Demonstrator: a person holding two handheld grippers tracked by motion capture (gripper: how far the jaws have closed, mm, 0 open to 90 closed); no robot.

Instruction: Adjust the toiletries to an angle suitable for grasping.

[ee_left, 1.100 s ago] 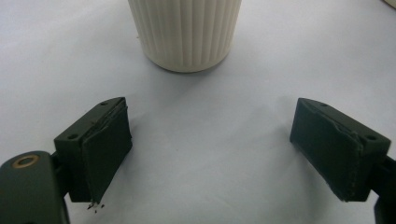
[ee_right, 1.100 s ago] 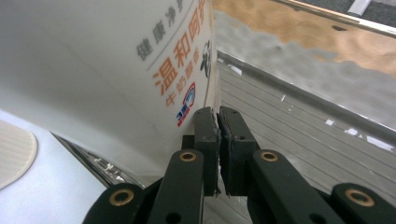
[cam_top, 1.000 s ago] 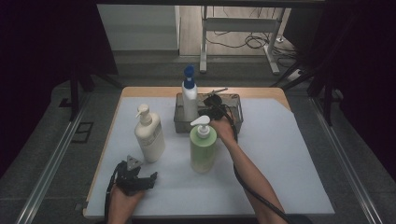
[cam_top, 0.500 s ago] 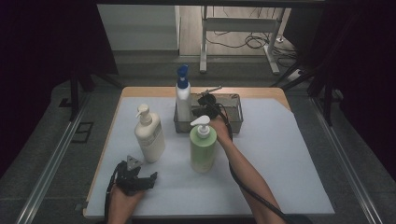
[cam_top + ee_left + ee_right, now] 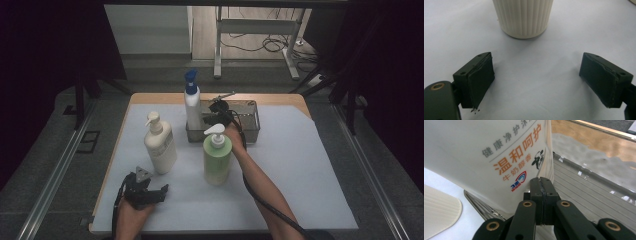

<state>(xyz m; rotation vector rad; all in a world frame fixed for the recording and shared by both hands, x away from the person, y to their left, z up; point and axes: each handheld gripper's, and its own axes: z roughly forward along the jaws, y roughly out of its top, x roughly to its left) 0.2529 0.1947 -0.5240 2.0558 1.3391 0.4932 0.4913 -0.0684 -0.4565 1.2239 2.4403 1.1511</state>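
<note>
right claw: your jaws are pressed flat together with nothing between them, tips just beside the lower edge of the white bottle. in the high view the claw sits at centre frame, over the wire basket.

what changed: a second ago the white bottle with the blue pump leaned over the basket's left end; now it stands upright there, and your jaws have just closed the last bit, empty.

meaning: this looks like a nudge with shut jaws, not a grip. the bottle seems placed in the basket, so that step reads as about done.

left claw: jaws wide apart, holding nothing, low over the white desk cover. the ribbed cream bottle stands ahead at top centre, apart from the pads.

next candidates: cream bottle at left centre of the high view, green bottle at centre, both outside the basket.

risk: pulling your right claw back carelessly could tip the tall bottle.
</note>
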